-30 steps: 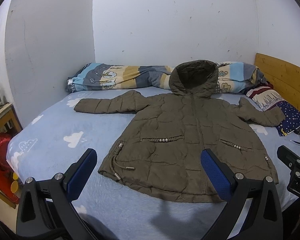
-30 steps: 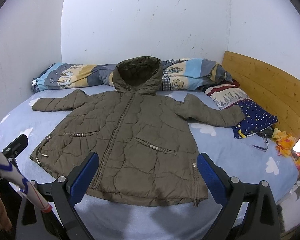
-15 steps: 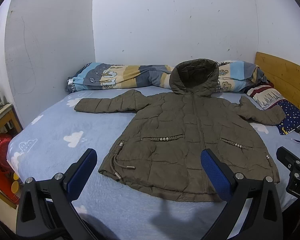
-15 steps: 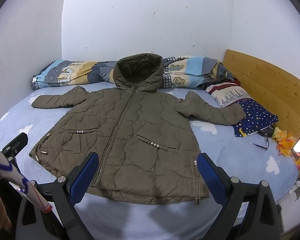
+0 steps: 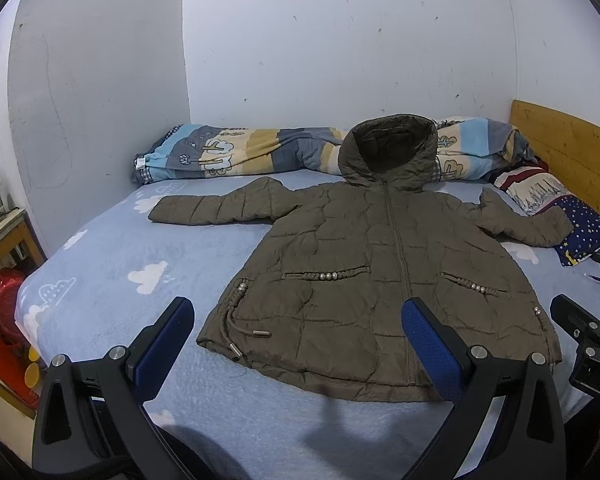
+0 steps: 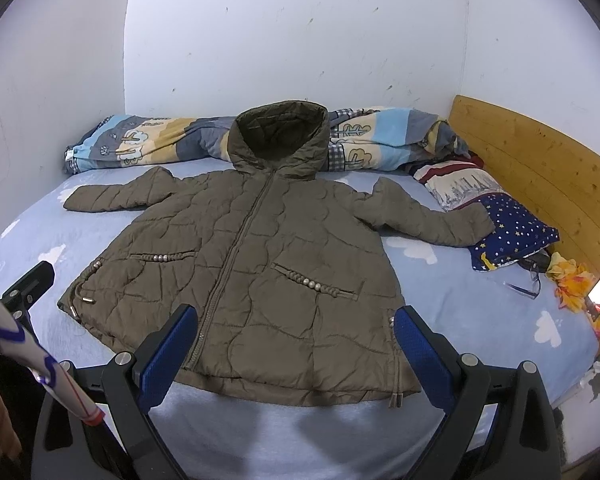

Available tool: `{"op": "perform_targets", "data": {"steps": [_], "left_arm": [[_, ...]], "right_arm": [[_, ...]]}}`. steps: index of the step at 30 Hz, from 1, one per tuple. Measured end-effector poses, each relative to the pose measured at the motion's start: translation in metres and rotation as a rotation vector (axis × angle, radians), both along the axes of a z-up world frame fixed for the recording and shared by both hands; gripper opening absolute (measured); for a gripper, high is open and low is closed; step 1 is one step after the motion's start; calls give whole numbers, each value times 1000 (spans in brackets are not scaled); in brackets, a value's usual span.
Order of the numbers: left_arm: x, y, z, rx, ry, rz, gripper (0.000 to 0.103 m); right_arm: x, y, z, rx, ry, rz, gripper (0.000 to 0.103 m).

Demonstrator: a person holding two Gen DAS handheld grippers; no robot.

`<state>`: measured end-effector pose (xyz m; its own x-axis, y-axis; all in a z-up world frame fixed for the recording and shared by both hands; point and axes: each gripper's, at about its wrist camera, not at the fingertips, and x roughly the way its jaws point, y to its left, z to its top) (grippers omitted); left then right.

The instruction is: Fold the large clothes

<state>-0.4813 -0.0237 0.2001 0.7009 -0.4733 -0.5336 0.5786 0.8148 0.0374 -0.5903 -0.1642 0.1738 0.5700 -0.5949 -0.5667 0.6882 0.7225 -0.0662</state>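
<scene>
Hovering over the near edge of the bed (image 5: 112, 264), the left gripper (image 5: 298, 354) and right gripper (image 6: 296, 354) gape wide and hold nothing, touching nothing. Beyond them the jacket (image 6: 252, 264) lies flat on the bed, zipped, sleeves spread, its hood against the rolled quilt (image 5: 244, 152). One cuff rests on the starry pillow (image 6: 516, 232). Both grippers' bases are cut off below.
</scene>
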Motion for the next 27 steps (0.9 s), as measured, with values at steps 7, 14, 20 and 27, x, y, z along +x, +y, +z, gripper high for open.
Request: {"op": "perform_targets", "data": {"steps": [7, 14, 20, 27], "left_arm": [[6, -7, -2, 14, -1, -7, 103], [13, -28, -17, 39, 28, -30, 103], [17, -28, -27, 62, 40, -32, 103], [60, -50, -4, 29, 13, -21, 103]], "right_arm": [[3, -6, -4, 10, 8, -10, 100], [8, -23, -15, 33, 38, -39, 100], [14, -28, -24, 49, 61, -42, 100], [12, -53, -27, 108, 38, -46, 100]]}}
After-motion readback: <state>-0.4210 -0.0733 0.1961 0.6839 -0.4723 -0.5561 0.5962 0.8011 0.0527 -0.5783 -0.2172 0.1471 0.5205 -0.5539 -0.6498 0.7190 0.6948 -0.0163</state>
